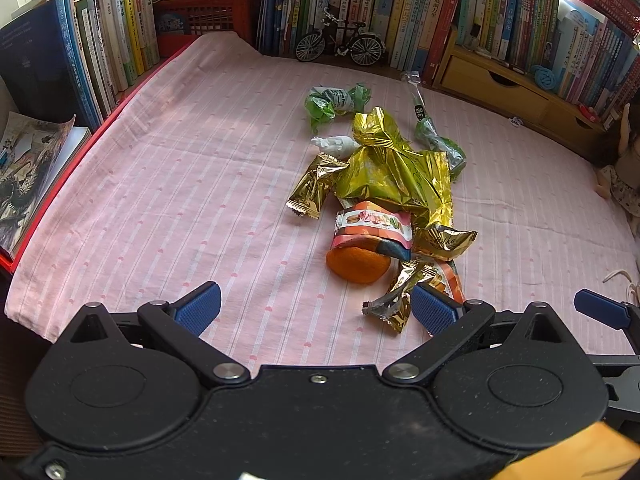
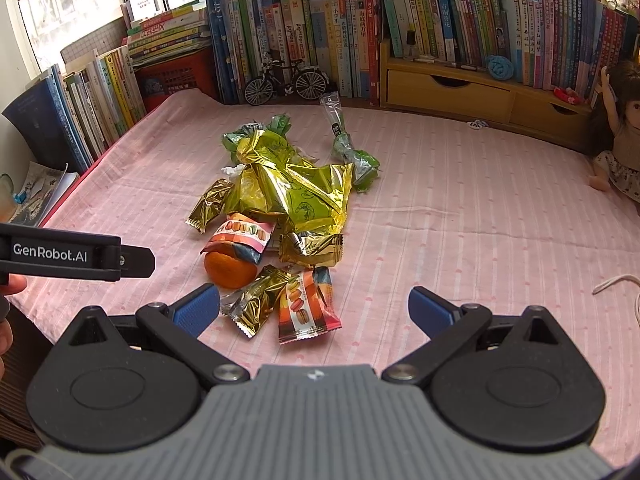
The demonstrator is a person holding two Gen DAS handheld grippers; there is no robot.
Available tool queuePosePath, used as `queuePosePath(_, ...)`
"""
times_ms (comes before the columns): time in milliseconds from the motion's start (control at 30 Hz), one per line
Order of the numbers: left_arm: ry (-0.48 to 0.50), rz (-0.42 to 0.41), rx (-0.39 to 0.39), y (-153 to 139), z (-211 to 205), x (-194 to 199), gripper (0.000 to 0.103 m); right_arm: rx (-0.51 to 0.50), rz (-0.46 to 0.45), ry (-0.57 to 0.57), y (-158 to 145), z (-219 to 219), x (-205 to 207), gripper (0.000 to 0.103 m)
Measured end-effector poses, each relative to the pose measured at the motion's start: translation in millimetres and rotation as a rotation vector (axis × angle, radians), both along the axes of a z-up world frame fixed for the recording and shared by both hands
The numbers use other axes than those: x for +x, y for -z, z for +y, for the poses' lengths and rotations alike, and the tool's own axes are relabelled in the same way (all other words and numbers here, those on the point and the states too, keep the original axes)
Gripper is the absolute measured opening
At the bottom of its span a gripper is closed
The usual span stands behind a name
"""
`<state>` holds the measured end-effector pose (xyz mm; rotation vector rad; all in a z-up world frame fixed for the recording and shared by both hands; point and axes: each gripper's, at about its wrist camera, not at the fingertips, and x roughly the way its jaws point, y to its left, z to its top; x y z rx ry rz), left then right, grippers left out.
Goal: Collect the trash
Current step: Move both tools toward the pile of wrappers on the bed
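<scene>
- The wrappers (image 2: 280,200) lie in a heap in the middle of the pink striped cloth (image 2: 460,220), the pile's long axis running from the near edge toward the toy bicycle (image 2: 286,80).
- An orange (image 2: 228,270) sits at the heap's near left corner, half under a macaron wrapper (image 2: 242,236).
- Only the right view shows the second macaron wrapper (image 2: 306,306) whole.
- Left gripper (image 1: 316,308) and right gripper (image 2: 314,308) both hover spread wide, empty.
- Books (image 2: 300,36) and a doll (image 2: 616,140) ring the cloth.

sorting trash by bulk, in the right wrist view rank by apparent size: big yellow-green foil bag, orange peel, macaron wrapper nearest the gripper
1. big yellow-green foil bag, clearly largest.
2 and 3. macaron wrapper and orange peel look alike; the wrapper lies nearer the camera and the peel is partly covered, so no ranking.
</scene>
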<state>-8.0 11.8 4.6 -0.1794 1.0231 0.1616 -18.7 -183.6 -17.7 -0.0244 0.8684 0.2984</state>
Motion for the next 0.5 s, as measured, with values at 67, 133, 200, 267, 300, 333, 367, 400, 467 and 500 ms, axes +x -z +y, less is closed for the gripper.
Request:
queuePosePath(67, 0.0, 0.0, 0.0, 0.1, -0.1, -0.1, 0.101, 0.0, 0.0, 0.002, 0.6, 1.2, 0.0, 0.103)
queuePosePath(133, 0.0, 0.0, 0.0, 0.1, -0.2, -0.1, 0.101, 0.002, 0.0, 0.003, 1.4, 1.7, 0.3, 0.103)
queuePosePath(200, -0.001, 0.0, -0.001, 0.3, 0.5, -0.1, 0.101, 0.002, 0.001, 0.003, 1.6, 1.4, 0.4, 0.103)
queuePosePath(267, -0.001, 0.0, -0.001, 0.4, 0.5, -0.1, 0.101, 0.002, 0.001, 0.003, 1.6, 1.4, 0.3, 0.103)
queuePosePath(300, 0.0, 0.0, -0.001, 0.4, 0.7, -0.2, 0.101, 0.002, 0.001, 0.003, 1.7, 1.3, 0.3, 0.103)
queuePosePath(333, -0.001, 0.0, -0.001, 0.4, 0.7, -0.1, 0.101, 0.002, 0.001, 0.002, 1.7, 0.9, 0.4, 0.103)
queuePosePath(367, -0.001, 0.0, -0.001, 0.4, 0.5, -0.1, 0.101, 0.002, 0.0, 0.002, 1.8, 0.7, 0.4, 0.103)
queuePosePath(400, -0.001, 0.0, -0.001, 0.4, 0.6, -0.2, 0.101, 0.002, 0.0, 0.002, 1.9, 0.7, 0.4, 0.103)
queuePosePath(467, -0.001, 0.0, -0.001, 0.5, 0.6, -0.1, 0.101, 0.002, 0.001, 0.002, 2.0, 0.8, 0.4, 0.103)
queuePosePath(500, -0.001, 0.001, 0.001, 0.4, 0.7, -0.2, 0.101, 0.002, 0.001, 0.002, 2.1, 1.4, 0.2, 0.103)
